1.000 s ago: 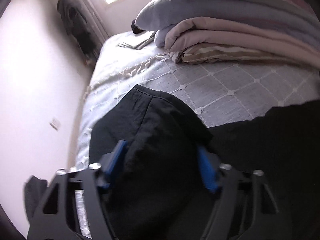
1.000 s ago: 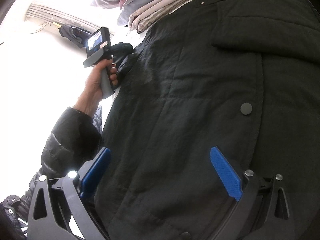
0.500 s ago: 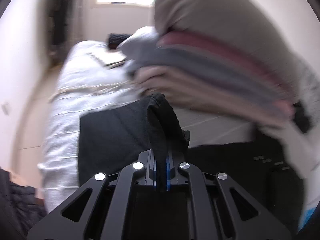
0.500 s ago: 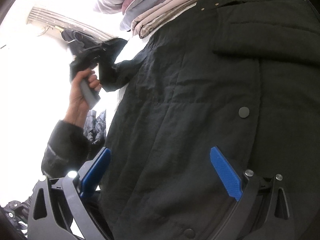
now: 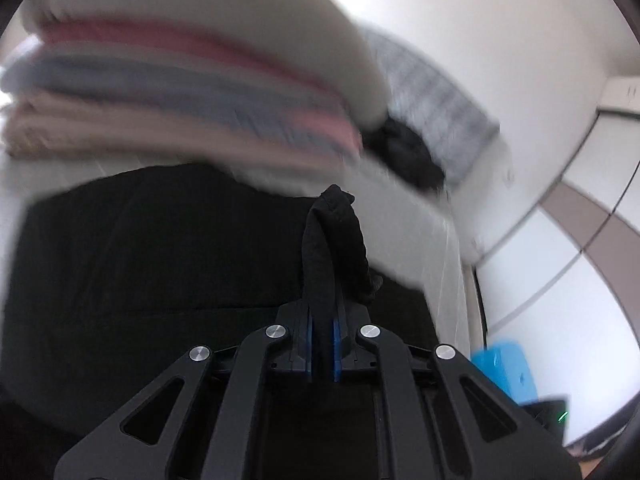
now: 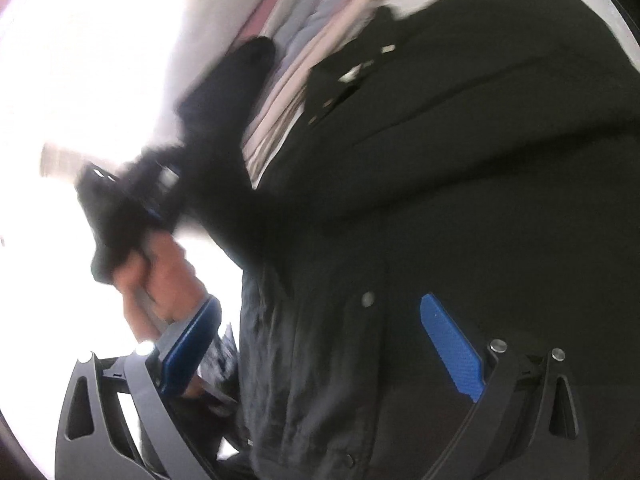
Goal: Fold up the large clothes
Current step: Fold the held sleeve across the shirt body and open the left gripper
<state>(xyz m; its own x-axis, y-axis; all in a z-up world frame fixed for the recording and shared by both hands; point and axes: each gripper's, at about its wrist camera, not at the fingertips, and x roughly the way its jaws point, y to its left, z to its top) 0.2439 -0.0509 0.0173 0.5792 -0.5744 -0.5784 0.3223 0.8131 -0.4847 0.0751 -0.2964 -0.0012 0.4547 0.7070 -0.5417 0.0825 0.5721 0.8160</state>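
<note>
Left gripper [image 5: 323, 344] clamped on black padded jacket's [image 6: 460, 184] sleeve cuff [image 5: 334, 240], right gripper [image 6: 320, 344] open, empty: lay sleeve flat across the chest, avoiding folded bedding stack [image 5: 180, 92].

Blurred stacked bedding [image 5: 192, 92] beside a blue box [image 5: 506, 372].

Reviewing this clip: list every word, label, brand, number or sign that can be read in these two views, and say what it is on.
None can be read.
Black coat: no readable label; its collar snaps are blurred.
Blue box: faint marks, too blurred to read.
Folded bedding stack: motion-blurred, no print visible.
</note>
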